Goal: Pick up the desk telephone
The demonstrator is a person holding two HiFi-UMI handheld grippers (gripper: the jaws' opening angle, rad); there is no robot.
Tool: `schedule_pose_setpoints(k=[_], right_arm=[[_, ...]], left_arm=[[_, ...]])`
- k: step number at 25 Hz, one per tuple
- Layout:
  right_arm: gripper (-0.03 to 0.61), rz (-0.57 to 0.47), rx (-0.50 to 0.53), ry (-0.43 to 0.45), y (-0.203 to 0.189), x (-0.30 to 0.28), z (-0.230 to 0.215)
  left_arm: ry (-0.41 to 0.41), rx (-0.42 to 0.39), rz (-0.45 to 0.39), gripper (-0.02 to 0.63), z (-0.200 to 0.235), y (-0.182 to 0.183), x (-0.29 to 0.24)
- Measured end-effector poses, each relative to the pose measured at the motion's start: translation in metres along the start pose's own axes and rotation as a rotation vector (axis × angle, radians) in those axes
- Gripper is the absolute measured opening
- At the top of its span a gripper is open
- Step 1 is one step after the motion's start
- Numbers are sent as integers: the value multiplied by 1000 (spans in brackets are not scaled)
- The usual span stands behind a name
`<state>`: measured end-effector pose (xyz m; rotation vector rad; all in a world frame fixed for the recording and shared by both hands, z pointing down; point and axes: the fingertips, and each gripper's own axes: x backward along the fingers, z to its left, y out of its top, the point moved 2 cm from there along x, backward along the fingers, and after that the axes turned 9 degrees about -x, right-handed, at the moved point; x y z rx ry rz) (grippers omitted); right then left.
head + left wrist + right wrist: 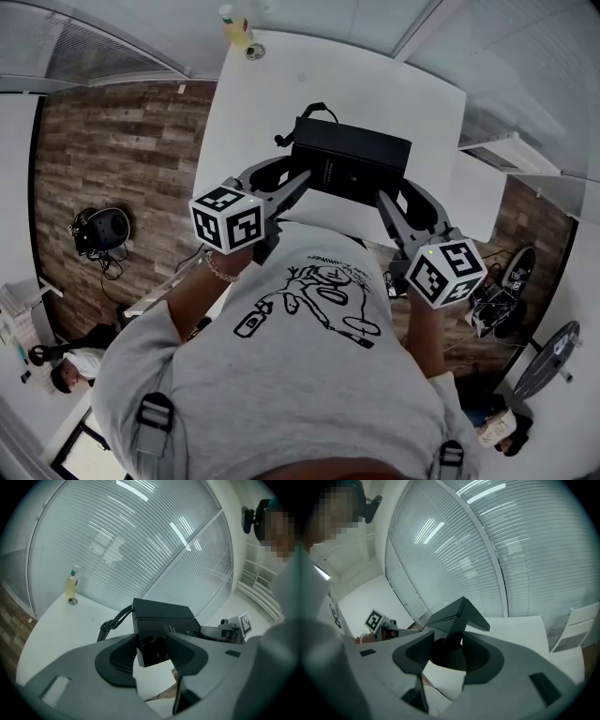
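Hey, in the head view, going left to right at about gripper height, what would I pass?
From the left: dark object on the floor, left gripper, desk telephone, right gripper.

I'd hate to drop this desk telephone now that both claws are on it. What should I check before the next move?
1. Left claw shut on one end of the desk telephone: ok.
2. Right claw shut on the opposite end: ok.
3. Coiled cord free to follow: cannot tell, its far end is hidden.
4. Bottle out of the way: ok, it stands at the far end of the table.
5. Desk telephone lifted clear of the table: cannot tell.
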<state>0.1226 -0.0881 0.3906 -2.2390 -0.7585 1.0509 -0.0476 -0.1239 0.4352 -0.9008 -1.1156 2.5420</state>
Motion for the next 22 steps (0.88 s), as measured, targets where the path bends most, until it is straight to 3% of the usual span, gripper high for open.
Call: schedule_pose_setpoints(k=[22], right_arm=[[172, -24, 3, -2, 5, 6, 3]], left_arm=[[-10, 5, -10, 181, -6, 4, 2]])
